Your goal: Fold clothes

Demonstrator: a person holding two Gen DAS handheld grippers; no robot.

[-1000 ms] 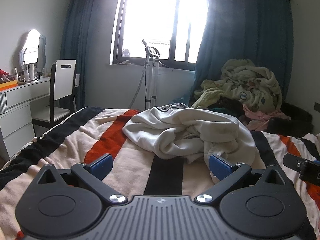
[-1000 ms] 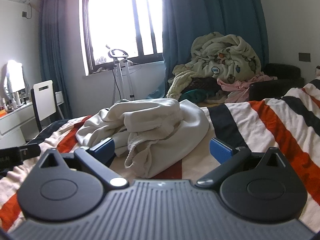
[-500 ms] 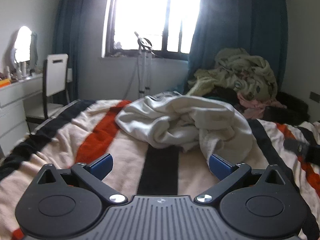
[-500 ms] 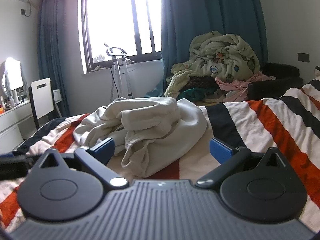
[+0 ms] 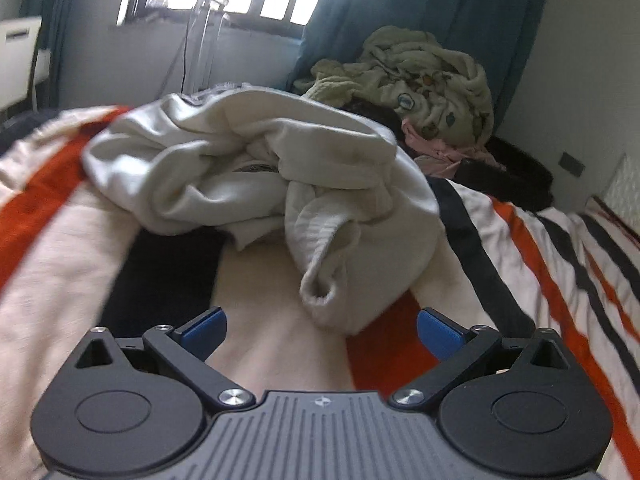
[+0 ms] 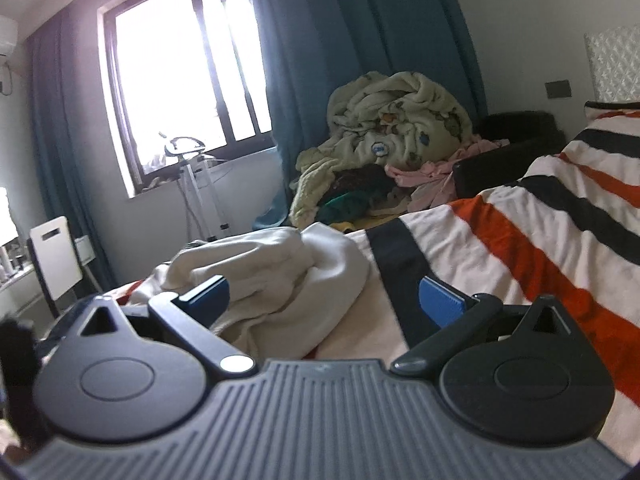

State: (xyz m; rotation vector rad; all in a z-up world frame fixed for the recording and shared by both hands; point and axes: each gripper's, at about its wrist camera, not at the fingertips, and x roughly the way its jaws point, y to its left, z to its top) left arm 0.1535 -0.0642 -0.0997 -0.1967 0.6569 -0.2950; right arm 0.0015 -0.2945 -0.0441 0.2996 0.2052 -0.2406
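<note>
A crumpled cream-white garment (image 5: 260, 168) lies in a heap on the striped bedspread (image 5: 560, 264); a ribbed cuff (image 5: 324, 284) points toward me. My left gripper (image 5: 320, 330) hovers just short of that cuff, its jaws wide but starting to close, with only bare bedspread between the blue pads. In the right wrist view the same garment (image 6: 288, 280) sits ahead and to the left. My right gripper (image 6: 324, 296) is open; part of the garment shows behind its left pad, nothing is gripped.
A pile of pale green blankets and pink clothes (image 6: 392, 140) is heaped beyond the bed by the blue curtain (image 6: 360, 40). A white chair (image 6: 56, 260) and a stand (image 6: 200, 184) are under the window. The bedspread rises toward a pillow at right (image 6: 600, 160).
The left gripper has moved forward and down, tilting toward the garment, which now fills the view; its jaws narrowed slightly. The right gripper shifted sideways and rolled, so its view tilts.
</note>
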